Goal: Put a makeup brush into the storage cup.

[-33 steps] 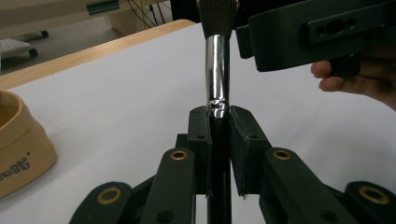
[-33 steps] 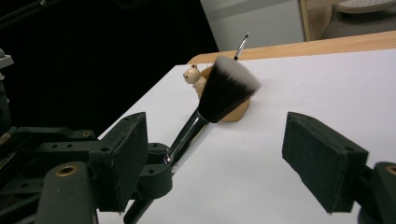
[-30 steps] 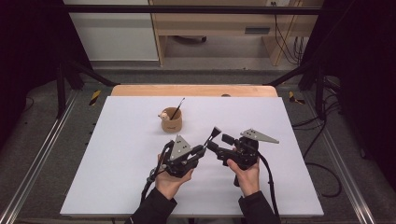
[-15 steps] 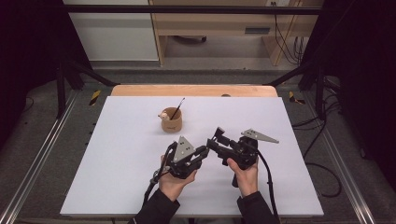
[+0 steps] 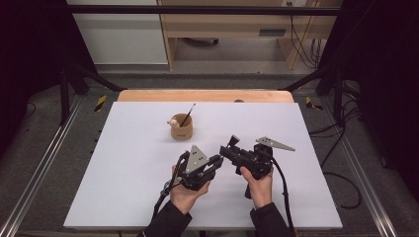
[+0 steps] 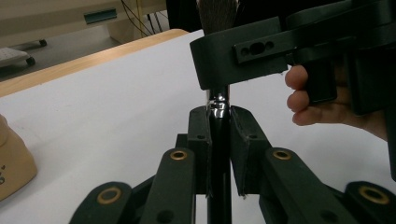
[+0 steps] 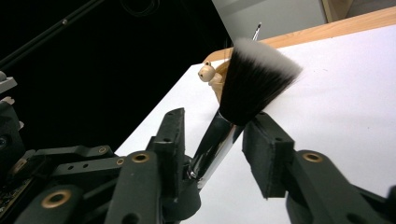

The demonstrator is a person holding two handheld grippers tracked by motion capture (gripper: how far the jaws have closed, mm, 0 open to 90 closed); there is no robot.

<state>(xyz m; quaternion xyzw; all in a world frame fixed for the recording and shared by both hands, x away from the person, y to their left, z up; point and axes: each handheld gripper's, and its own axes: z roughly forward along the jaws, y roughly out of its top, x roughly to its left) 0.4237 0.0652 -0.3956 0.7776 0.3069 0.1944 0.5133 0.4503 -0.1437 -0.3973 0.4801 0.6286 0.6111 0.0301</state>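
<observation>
White board covers the surface (image 5: 123, 163), with a strip of bare wood along its far edge. Near the middle, toward the far side, stands a small wooden cup (image 5: 181, 128) with a thin stick leaning out of it, well apart from my hands. I hold both claws close together above the near part of the surface, tips pointed at each other. My left claw (image 6: 219, 135) is clamped narrow on the dark handle of a makeup brush (image 7: 252, 86), the pads pressing it from both sides just below the shiny metal ferrule. My right claw (image 7: 212, 140) sits around that ferrule; its jaws have just been closing, the brush is between them, one pad lies against the metal while the other stands just off it, so it grips nothing yet. Black bristles with white tips fan out beyond the right claw, above the surface.
</observation>
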